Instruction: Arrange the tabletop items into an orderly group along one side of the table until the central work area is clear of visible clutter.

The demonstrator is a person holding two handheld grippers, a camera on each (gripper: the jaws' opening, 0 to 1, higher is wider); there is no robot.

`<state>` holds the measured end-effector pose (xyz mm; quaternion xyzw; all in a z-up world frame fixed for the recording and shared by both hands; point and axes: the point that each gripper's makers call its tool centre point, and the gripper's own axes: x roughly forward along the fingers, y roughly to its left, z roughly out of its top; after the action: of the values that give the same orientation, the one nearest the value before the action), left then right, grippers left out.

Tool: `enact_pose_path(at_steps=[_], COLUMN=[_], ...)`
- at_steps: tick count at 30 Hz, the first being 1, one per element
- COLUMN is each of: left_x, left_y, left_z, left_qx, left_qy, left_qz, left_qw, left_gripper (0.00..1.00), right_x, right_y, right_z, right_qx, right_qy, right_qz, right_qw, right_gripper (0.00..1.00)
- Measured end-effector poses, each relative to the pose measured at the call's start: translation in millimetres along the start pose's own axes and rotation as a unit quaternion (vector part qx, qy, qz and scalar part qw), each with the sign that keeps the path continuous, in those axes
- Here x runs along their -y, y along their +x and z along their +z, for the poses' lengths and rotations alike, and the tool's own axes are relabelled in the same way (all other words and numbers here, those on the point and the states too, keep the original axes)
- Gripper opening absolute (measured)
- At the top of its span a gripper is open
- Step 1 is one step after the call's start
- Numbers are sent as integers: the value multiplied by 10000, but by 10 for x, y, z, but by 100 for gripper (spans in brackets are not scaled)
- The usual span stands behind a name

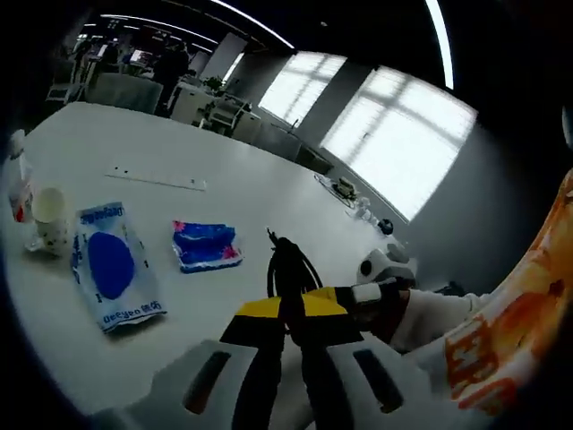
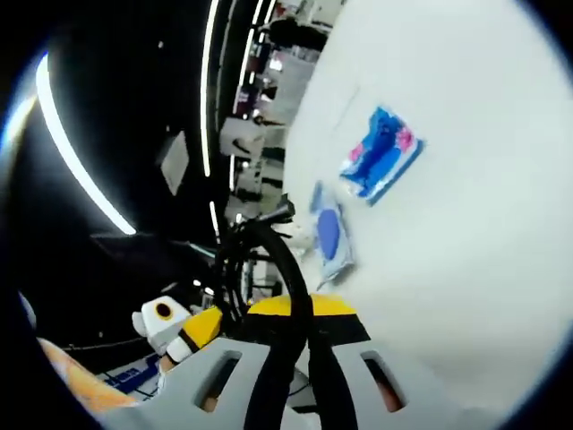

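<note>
- Left gripper (image 1: 285, 269) has its jaws closed together on a black looped cable (image 1: 288, 260), held above the white table (image 1: 224, 206).
- Right gripper (image 2: 291, 269) also has its jaws pressed together on the same black cable (image 2: 269, 242), which arcs up from between them; this view is rolled sideways.
- On the table ahead of the left gripper lie a blue-and-pink packet (image 1: 206, 245) and, to its left, a larger white-and-blue packet (image 1: 115, 266), apart from each other.
- Paper cup (image 1: 50, 218) stands just beside the larger packet, and a bottle (image 1: 18, 179) stands near the table's edge.
- Long white strip (image 1: 157, 177) lies farther back on the table.
- Small objects (image 1: 358, 202) sit at the far edge, too small to tell.
</note>
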<state>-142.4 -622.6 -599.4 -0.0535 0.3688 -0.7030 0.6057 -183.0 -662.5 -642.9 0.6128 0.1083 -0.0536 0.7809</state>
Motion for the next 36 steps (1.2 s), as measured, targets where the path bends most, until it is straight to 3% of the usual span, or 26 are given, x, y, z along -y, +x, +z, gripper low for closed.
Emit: enact_pose_path(at_steps=[2, 4, 6, 8, 11, 13, 15, 18, 26, 27, 30, 32, 34, 36], left_x=[-86, -104, -61, 17, -20, -106, -114, -201, -503, -556, -627, -729, -841, -894], left_y=[6, 9, 21, 39, 83, 111, 160, 217, 395, 430, 542, 626, 716, 791], left_z=[-27, -36, -94, -130, -229, -315, -350, -411, -544, -582, -595, -616, -689, -704], left_qx=[-39, -31, -136, -188, -341, -431, -373, -258, -269, -360, -474, -593, -770, -797], left_qy=[-16, -29, -352, -539, -553, -810, -1398, -2035, -1945, -1997, -1741, -1542, -1641, -1573], left_qz=[215, 227, 57, -176, -104, 44, -183, -213, 118, 256, 391, 593, 798, 906], left_qw=[9998, 9997, 9993, 9982, 9978, 9958, 9893, 9785, 9805, 9789, 9828, 9845, 9802, 9801], left_gripper=[14, 31, 41, 36, 6, 5, 3, 2, 1, 1, 1, 2, 2, 2], right_x=[-53, -51, -46, -63, 17, 56, 101, 137, 378, 460, 593, 686, 804, 866], right_y=[-13, -26, -37, -33, -25, -25, -46, -37, 39, 44, 71, 111, 132, 166], right_z=[27, 31, 34, 1, -60, -43, -34, -27, 12, 28, 104, 163, 196, 225], right_qx=[-23, -97, -174, -328, -615, -622, -655, -588, -601, -641, -710, -654, -617, -586], right_qy=[-46, -273, -536, -639, -1000, -1073, -1096, -1091, -1494, -1464, -1732, -1754, -1627, -1512], right_qz=[21, -92, -235, -305, -619, -759, -930, -1013, -1306, -1482, -1696, -1748, -1863, -1902], right_qw=[10000, 9995, 9981, 9970, 9912, 9894, 9874, 9871, 9783, 9760, 9676, 9666, 9670, 9683], right_gripper=[0, 0, 0, 0, 0, 1, 1, 2, 5, 5, 5, 5, 4, 4])
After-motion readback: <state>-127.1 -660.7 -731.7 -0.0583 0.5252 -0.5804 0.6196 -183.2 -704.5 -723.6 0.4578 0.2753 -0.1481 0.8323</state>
